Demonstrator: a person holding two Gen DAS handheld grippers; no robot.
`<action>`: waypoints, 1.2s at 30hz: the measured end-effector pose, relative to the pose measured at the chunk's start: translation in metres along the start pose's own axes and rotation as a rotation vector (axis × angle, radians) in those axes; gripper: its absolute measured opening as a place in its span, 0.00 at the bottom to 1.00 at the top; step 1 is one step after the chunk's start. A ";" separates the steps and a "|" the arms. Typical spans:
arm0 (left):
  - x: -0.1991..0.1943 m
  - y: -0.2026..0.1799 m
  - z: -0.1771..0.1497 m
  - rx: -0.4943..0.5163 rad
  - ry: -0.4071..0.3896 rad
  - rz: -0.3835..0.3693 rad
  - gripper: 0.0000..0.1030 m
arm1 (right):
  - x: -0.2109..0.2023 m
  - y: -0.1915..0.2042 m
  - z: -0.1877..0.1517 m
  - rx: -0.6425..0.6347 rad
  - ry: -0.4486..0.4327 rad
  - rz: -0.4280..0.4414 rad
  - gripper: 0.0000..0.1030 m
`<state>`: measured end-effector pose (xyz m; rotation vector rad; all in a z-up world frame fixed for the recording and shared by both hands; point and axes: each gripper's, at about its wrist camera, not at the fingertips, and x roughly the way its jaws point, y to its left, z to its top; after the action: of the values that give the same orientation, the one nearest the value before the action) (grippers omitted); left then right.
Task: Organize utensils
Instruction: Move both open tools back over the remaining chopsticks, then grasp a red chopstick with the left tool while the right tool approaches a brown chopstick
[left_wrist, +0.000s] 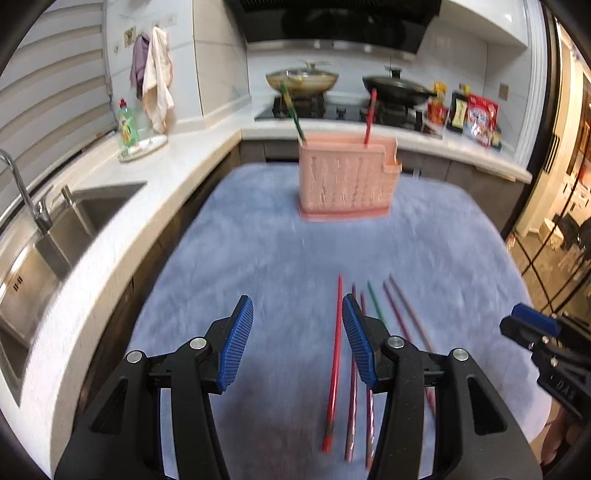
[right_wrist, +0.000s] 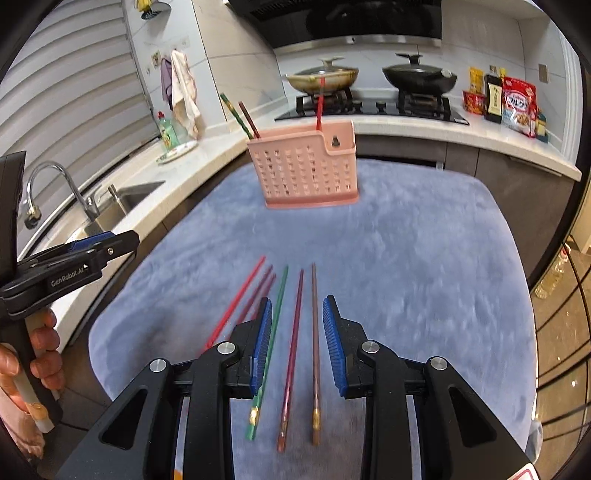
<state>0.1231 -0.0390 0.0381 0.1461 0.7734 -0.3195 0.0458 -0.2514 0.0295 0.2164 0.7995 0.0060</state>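
Chopsticks (right_wrist: 291, 350) lie on the blue tabletop (right_wrist: 424, 258); one is selected, centred between pads, then carried to the pink holder (right_wrist: 303, 170). Left hand-held gripper (left_wrist: 297, 339) and right hand-held gripper (right_wrist: 297, 343) are part-open, empty.

both wrist views look steeply down over the blue mat (left_wrist: 258, 258), sharing the pink holder (right_wrist: 303, 166).

It is a home kitchen: a gas hob (right_wrist: 373, 107) carries two lidded pans (right_wrist: 419, 79) under an extractor hood (right_wrist: 332, 22), beside a steel sink (left_wrist: 85, 218) with tap (right_wrist: 55, 184), dish soap (left_wrist: 127, 125) and food packets (right_wrist: 517, 107).
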 end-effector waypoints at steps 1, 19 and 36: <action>0.002 0.000 -0.008 0.001 0.014 -0.001 0.46 | 0.001 -0.001 -0.006 0.003 0.012 -0.002 0.27; 0.020 -0.003 -0.098 0.016 0.186 -0.010 0.46 | 0.028 -0.004 -0.084 0.015 0.145 -0.043 0.27; 0.041 -0.007 -0.121 0.021 0.270 -0.026 0.49 | 0.052 -0.007 -0.103 0.016 0.207 -0.058 0.22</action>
<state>0.0682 -0.0257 -0.0769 0.2019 1.0400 -0.3368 0.0083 -0.2345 -0.0785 0.2098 1.0123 -0.0328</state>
